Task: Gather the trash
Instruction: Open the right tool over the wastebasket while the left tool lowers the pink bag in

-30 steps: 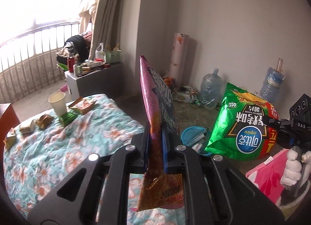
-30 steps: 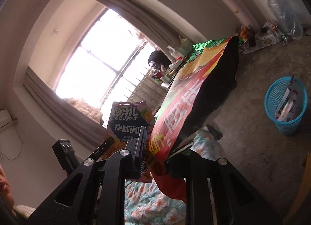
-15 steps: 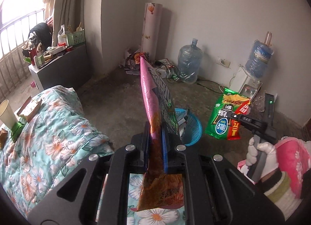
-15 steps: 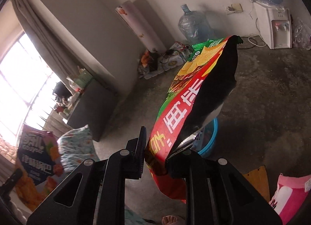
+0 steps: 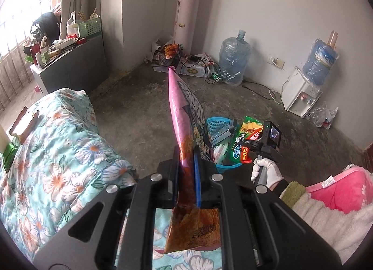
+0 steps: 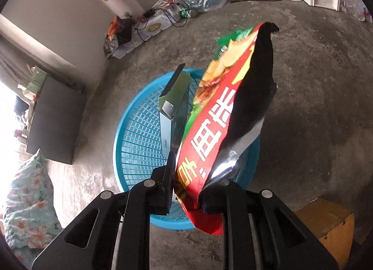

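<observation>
The left hand-held gripper (image 5: 186,176) is clamped on a pink snack bag (image 5: 180,116), which stands upright above the edge of the flowered bed (image 5: 58,153). The right hand-held gripper (image 6: 186,190) pinches a red-and-green chip bag (image 6: 223,118) directly over the blue basket (image 6: 137,139) on the concrete floor (image 6: 314,106), beside a silver-green carton (image 6: 173,104) standing in the basket.

The left wrist view looks from above the bed (image 5: 58,153) across the floor toward the blue basket (image 5: 215,125). The right wrist view faces down, close above the same blue basket (image 6: 137,139), shared by both views.
</observation>
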Available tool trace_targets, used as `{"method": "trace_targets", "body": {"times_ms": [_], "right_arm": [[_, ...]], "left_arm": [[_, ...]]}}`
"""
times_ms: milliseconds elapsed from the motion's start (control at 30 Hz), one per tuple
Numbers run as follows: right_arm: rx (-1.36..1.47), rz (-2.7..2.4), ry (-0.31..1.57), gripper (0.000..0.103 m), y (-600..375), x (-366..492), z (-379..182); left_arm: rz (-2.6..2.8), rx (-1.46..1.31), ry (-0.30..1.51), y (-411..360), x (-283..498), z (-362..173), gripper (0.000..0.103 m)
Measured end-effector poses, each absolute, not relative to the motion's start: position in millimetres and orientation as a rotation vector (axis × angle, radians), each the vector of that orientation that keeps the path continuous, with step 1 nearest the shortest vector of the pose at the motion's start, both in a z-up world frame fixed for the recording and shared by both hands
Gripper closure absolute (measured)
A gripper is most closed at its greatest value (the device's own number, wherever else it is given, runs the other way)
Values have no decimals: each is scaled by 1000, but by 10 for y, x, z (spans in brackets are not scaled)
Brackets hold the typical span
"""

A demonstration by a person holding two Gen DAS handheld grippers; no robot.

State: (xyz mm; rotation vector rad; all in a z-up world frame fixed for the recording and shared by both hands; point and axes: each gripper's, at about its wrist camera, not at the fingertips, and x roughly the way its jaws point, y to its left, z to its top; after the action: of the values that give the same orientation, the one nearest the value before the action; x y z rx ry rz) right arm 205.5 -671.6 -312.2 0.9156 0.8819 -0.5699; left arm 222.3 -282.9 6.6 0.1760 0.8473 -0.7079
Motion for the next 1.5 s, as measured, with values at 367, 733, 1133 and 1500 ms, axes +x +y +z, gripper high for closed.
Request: {"method": "trace_targets", "body": {"times_ms": [367,733,1133,1500], "right_arm": [[1075,-542,1021,85,-6584,2312,-3844],[1083,-445,834,48,-6401,1773,-3264],[1200,-483,637,48,-6181,667,-2920],[1291,-471,648,48,-6293,585,-3129]], "left_arm": [[-713,206,882,-3002,2273,-38,94],[-740,253,896,-3251,2282,-85,94],[-799,671,785,-4922,2596,-961,94],[-747,1016,658,-6216,2532,-2225,86]]}}
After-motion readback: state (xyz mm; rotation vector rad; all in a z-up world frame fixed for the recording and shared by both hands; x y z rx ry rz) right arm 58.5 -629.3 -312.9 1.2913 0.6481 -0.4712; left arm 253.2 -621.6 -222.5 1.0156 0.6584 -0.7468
